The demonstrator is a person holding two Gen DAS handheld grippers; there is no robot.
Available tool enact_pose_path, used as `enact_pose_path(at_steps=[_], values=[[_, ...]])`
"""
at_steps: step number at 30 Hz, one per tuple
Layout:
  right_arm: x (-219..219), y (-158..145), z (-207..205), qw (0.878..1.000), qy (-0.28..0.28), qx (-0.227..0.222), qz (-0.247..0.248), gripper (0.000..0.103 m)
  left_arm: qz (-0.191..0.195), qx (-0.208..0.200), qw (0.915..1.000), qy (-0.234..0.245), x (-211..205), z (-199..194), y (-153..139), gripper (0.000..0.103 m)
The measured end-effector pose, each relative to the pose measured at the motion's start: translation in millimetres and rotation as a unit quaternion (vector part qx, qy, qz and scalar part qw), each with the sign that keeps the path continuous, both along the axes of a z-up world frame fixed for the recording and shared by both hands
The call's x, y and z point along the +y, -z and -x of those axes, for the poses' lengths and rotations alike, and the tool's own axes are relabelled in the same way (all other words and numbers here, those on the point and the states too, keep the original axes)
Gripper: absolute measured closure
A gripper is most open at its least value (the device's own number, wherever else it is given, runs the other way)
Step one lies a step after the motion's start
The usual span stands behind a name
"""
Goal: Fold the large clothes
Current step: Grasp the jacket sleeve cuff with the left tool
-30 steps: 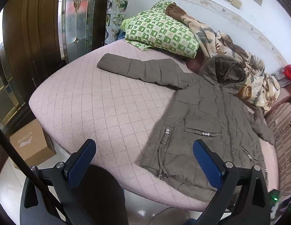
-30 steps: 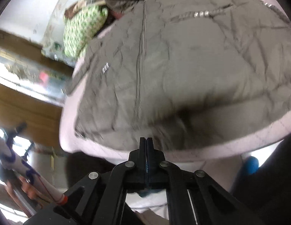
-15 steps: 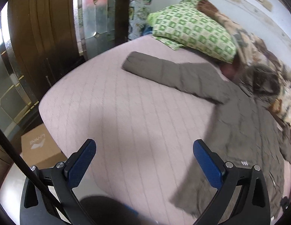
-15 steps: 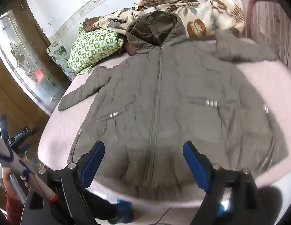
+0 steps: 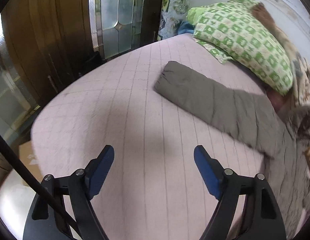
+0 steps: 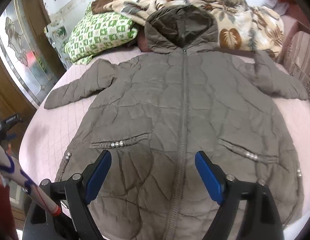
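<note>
A grey-brown hooded quilted coat (image 6: 183, 104) lies spread front-up on a pink quilted bed (image 6: 45, 136), zipper closed, hood toward the wall, both sleeves out to the sides. My right gripper (image 6: 153, 168) is open and empty, hovering over the coat's lower front near the hem. My left gripper (image 5: 154, 164) is open and empty above bare bed (image 5: 125, 120), with the coat's left sleeve (image 5: 211, 100) ahead and to the right, apart from it.
A green checked pillow (image 5: 243, 38) and a leaf-print blanket (image 6: 235, 20) lie at the head of the bed. A wooden wardrobe with glass panels (image 5: 109, 14) stands left of the bed. A cardboard box (image 5: 27, 152) sits on the floor by the bed's edge.
The right gripper opened from shut and rose to look over the whole coat. The left gripper moved forward and left, over the bare bed toward the sleeve.
</note>
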State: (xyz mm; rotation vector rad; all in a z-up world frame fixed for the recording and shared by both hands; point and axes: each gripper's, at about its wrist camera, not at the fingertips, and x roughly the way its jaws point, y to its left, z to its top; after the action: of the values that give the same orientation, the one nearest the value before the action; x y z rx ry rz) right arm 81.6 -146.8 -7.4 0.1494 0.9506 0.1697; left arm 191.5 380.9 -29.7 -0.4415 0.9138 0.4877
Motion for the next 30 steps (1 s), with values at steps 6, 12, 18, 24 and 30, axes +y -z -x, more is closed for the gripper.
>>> enact_pose_path(at_steps=[6, 12, 18, 24, 30], values=[[2.3, 14.2, -10.7, 1.0, 0.005, 0.016, 0.016, 0.014, 0.078, -0.001, 0.9969, -0.009, 42.0, -61.2, 34.0, 0.022], [-13.0, 28.8, -16.1, 0.999, 0.036, 0.037, 0.018, 0.014, 0.157, -0.022, 0.9868, -0.032, 73.4, -109.7, 70.3, 0.022], [-23.2, 36.8, -19.1, 0.997, 0.05, 0.052, 0.025, 0.014, 0.159, -0.049, 0.9853, -0.038, 77.8, -145.5, 72.2, 0.022], [-26.5, 40.0, -23.5, 0.996, 0.054, 0.055, 0.044, 0.014, 0.105, 0.009, 0.994, -0.029, 51.8, -167.4, 54.4, 0.081], [-31.7, 32.9, -21.1, 0.997, 0.049, 0.044, 0.038, 0.016, 0.112, -0.059, 0.9895, 0.07, -18.4, -157.9, -20.8, 0.087]])
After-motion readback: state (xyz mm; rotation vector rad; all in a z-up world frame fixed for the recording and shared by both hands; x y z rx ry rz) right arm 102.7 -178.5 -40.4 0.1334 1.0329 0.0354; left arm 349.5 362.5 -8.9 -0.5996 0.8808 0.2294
